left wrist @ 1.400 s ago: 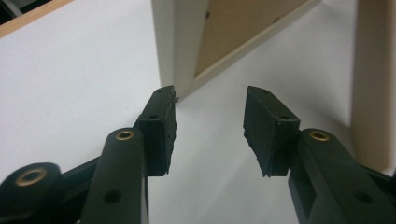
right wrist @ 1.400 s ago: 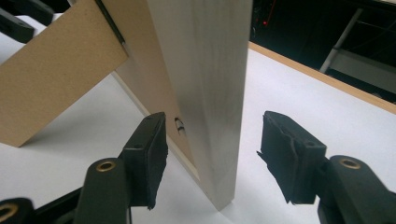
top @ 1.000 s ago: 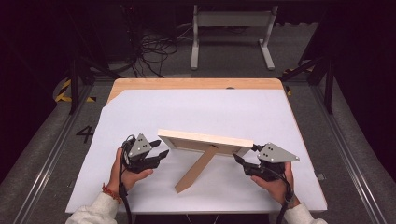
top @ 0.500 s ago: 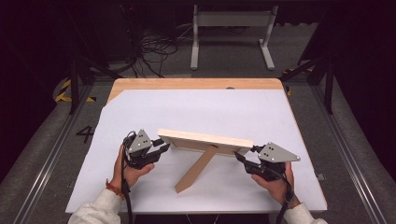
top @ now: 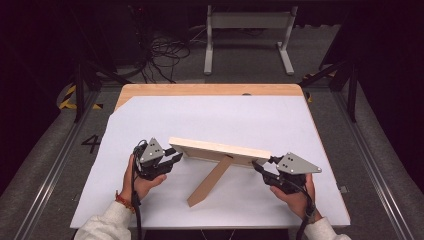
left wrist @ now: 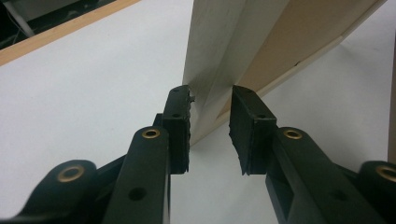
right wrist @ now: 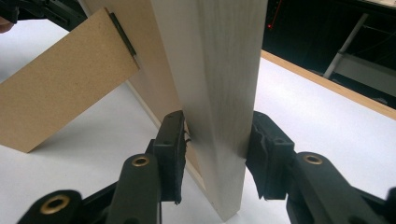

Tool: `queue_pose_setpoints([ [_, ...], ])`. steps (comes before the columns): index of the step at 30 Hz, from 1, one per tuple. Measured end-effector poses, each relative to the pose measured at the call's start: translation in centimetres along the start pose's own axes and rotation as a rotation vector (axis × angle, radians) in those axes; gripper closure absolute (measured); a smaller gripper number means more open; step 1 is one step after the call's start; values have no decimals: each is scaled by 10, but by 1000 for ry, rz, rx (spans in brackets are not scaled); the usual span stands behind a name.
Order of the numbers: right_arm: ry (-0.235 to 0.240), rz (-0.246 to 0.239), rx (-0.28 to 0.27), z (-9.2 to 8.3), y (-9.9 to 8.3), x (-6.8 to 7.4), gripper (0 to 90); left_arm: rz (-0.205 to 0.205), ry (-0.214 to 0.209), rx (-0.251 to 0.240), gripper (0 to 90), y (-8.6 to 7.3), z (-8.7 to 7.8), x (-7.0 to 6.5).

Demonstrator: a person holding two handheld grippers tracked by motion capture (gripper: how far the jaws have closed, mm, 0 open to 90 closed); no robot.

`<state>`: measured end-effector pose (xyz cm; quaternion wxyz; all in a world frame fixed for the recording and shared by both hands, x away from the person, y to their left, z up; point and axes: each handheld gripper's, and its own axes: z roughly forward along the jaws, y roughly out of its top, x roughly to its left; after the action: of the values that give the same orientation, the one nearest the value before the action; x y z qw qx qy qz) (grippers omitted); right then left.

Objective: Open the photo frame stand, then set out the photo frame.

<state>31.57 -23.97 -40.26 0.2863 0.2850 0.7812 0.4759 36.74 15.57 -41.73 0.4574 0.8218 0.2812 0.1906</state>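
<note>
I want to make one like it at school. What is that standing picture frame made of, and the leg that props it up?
The frame looks like pale wood, unpainted and matt: fine grain lines run along its edge. The prop leg looks like brown pressed fibreboard: flat, speckled, with no grain, though it could be thick card. A small dark hinge, probably metal, joins them.

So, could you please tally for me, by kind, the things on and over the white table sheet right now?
Pale wooden picture frame with a brown fibreboard back stand: 1
Black two-jaw grippers, left and right: 2
White sheet covering the table: 1
Total: 4
</note>
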Motion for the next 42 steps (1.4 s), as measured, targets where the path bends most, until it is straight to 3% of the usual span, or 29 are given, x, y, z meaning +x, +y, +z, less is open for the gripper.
queue_pose_setpoints([
  [22,-5,-1,0,0,0,1,601,6,17,8,683,1,4,0],
  [42,-2,-8,2,-10,-3,8,621,-2,10,11,679,9,23,9],
])
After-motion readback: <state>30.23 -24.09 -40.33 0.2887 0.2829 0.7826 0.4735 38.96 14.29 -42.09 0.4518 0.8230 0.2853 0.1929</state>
